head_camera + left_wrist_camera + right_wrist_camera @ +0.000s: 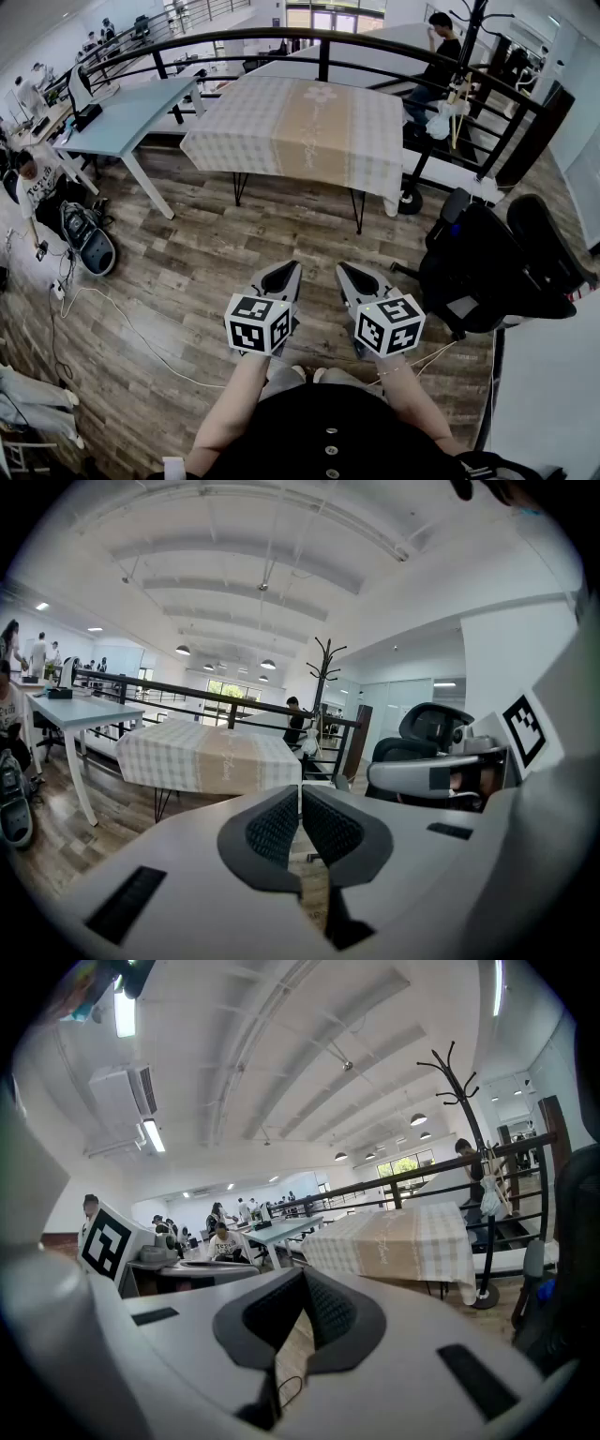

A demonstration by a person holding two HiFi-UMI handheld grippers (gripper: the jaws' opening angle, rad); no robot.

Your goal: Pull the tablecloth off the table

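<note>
A table draped in a checked beige tablecloth [300, 127] stands ahead across the wood floor, out of reach of both grippers. My left gripper [284, 272] and right gripper [347, 273] are held side by side low in front of the person's body, pointing at the table. Both are shut with nothing between the jaws. In the left gripper view the tablecloth [211, 754] hangs over the table's near edge, beyond the closed left gripper [300, 794]. In the right gripper view the tablecloth [398, 1239] lies beyond the closed right gripper [302, 1283].
A black office chair [487, 272] stands close on the right. A pale blue desk [141, 112] sits left of the table. A black railing [328, 42] runs behind it, with a coat rack [469, 37] and a person [441, 47] nearby. Another person [33, 183] sits at far left. A cable [112, 319] trails over the floor.
</note>
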